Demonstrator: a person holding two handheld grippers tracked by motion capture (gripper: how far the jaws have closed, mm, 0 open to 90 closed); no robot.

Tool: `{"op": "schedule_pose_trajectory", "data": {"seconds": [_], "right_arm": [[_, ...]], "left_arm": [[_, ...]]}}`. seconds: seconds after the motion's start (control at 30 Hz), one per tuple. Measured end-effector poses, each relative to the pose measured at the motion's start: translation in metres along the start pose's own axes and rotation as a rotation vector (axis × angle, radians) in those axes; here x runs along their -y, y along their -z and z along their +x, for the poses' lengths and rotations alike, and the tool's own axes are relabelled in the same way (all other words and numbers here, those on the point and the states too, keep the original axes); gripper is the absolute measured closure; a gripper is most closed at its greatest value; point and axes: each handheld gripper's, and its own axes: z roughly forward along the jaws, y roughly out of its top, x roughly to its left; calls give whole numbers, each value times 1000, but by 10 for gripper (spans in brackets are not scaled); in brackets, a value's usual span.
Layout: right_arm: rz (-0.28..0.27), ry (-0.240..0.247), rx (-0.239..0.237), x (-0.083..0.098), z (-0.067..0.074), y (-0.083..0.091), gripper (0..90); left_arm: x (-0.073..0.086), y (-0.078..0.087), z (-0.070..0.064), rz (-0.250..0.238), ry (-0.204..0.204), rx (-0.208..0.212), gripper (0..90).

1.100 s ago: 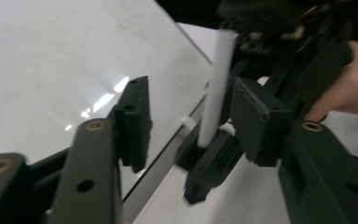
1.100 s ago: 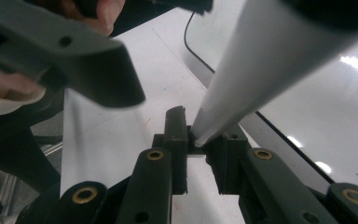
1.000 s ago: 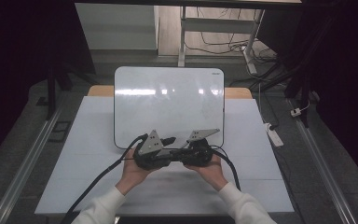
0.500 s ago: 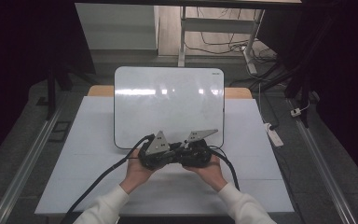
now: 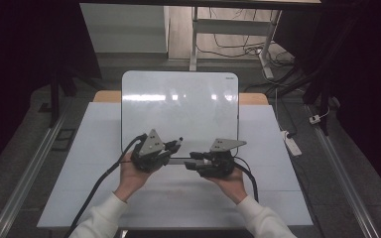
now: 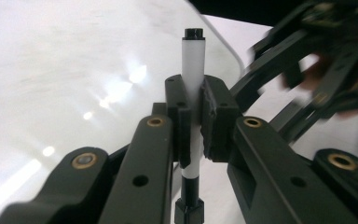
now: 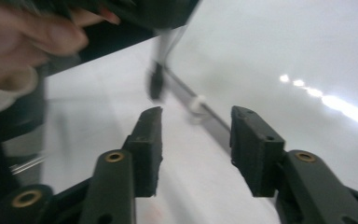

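left gripper point(image 6: 193, 123) clamped a white marker point(image 6: 192, 60) mid-barrel, over near edge of whiteboard point(image 5: 178, 109), likely to write. right gripper point(image 7: 196, 140) jaws apart, empty, just right.

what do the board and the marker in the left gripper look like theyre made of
Whiteboard: a smooth, glossy white sheet, probably coated metal or plastic; ceiling lights reflect off it.
Marker, clamped in the left gripper: likely plastic, with a matte white barrel and black ends. Neither material can be told for sure.
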Motion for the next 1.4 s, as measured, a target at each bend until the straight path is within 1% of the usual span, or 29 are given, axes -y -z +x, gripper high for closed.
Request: {"op": "schedule_pose_trajectory", "data": {"seconds": [0.07,0.1,0.13,0.27,0.33,0.37,0.47,0.57,0.63,0.73,0.83,0.9,0.97,1.03,1.17,1.33,1.4], "right_arm": [[-8,26,65,4,-4,10,495],[-9,39,101,7,-6,15,486],[-11,42,130,11,-9,21,479],[-24,40,219,24,-20,43,459],[-33,34,255,30,-25,54,448],[-36,37,277,33,-27,59,441],[-44,35,326,40,-32,74,429],[-30,57,384,48,-35,88,419],[-23,50,403,55,-38,96,419],[-14,27,425,64,-41,105,418],[-9,4,436,69,-45,110,417],[-5,-2,444,71,-46,112,417],[0,-6,450,72,-47,113,417],[5,1,455,72,-46,113,417],[24,20,465,73,-45,111,417],[42,28,465,74,-46,108,417],[45,29,466,74,-45,107,418]], "left_arm": [[2,7,7,2,8,-36,812],[4,12,11,-3,19,-48,812],[6,16,14,-9,31,-54,812],[10,33,25,-17,49,-85,812],[13,39,31,-19,68,-97,812],[14,41,35,-21,83,-101,812],[23,44,47,-7,139,-113,811],[33,44,59,34,171,-151,812],[39,41,67,63,196,-170,811],[47,35,78,85,236,-185,811],[49,26,86,94,255,-201,811],[49,18,92,94,273,-192,811],[49,9,96,108,274,-193,811],[50,2,100,121,285,-190,810],[56,-7,107,154,295,-204,810],[58,-12,112,147,304,-212,803],[59,-13,113,148,296,-222,800]]}}
